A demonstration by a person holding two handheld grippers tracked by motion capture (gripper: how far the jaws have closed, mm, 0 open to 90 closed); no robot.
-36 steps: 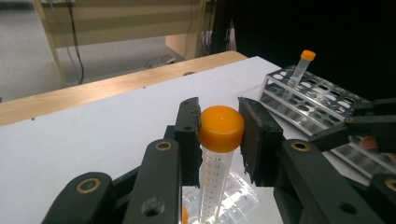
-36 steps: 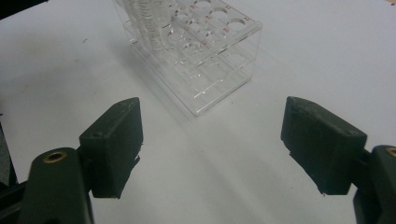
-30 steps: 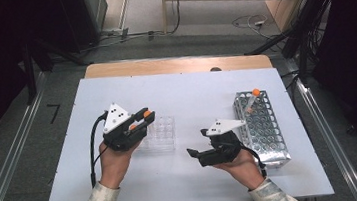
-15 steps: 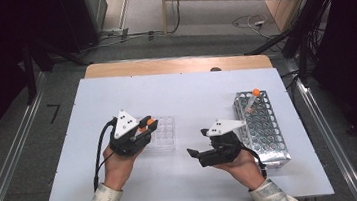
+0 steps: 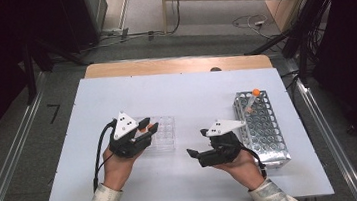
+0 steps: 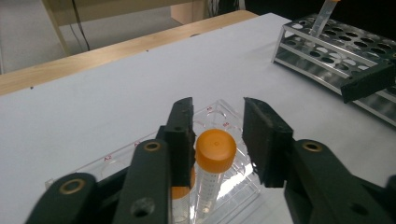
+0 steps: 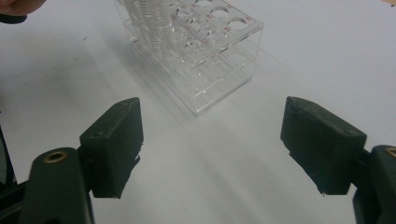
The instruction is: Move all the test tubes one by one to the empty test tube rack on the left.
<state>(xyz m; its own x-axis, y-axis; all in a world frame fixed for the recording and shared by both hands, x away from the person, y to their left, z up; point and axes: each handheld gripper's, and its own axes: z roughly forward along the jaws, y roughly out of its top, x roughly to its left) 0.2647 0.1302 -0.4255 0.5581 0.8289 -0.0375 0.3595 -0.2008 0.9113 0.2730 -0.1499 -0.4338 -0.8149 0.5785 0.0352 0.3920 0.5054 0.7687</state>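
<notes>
White desk (image 5: pixel 186 94) on wooden edge, grey floor and cables beyond. Left gripper (image 6: pixel 217 128) over clear rack (image 5: pixel 162 132), jaws just been opening, orange-capped tube (image 6: pixel 215 149) standing between them, right pad clear. Right gripper (image 7: pixel 210 135) wide open, empty. Metal rack (image 5: pixel 262 127) at right.

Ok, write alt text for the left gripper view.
An orange-capped tube stands in a clear plastic rack between the left gripper's black jaws, which have just been opening and now stand apart from its cap. A metal tube rack sits farther off on the white table.
</notes>
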